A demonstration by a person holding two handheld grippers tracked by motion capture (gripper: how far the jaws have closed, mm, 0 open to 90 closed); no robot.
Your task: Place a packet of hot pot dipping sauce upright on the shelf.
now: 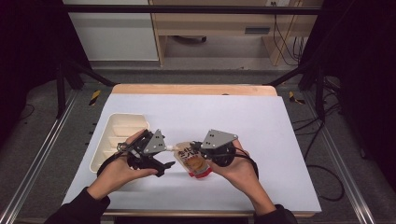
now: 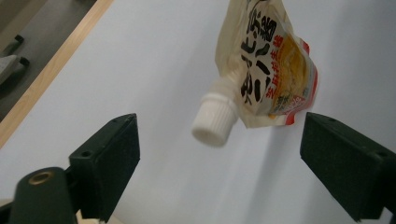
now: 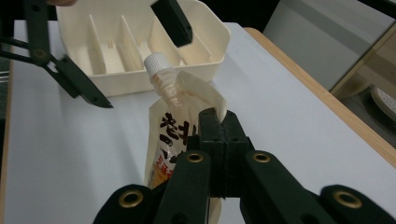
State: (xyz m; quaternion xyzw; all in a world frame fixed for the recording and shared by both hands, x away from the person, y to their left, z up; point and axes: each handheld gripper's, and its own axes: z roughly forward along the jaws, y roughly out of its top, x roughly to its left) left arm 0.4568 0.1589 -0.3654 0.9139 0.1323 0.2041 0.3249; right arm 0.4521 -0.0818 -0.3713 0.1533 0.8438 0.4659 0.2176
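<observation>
where floor greys, white tabletop (image 1: 261,121)

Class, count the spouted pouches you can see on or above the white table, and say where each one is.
1. The spouted pouch is held by the right gripper near the table's middle, its white cap pointing between the left gripper's open fingers.

My left gripper (image 2: 219,172) stood with its jaws wide apart, and the pouch's white cap (image 2: 214,123) hung in the gap between them with free room on either side, touching neither pad. Behind my left hand the cream divided tray (image 1: 105,140) blocked the way along the table's left edge. To the right of and beyond my right gripper (image 3: 219,126), clamped on the pouch (image 1: 195,161), the white table (image 1: 261,121) lay open.
</observation>
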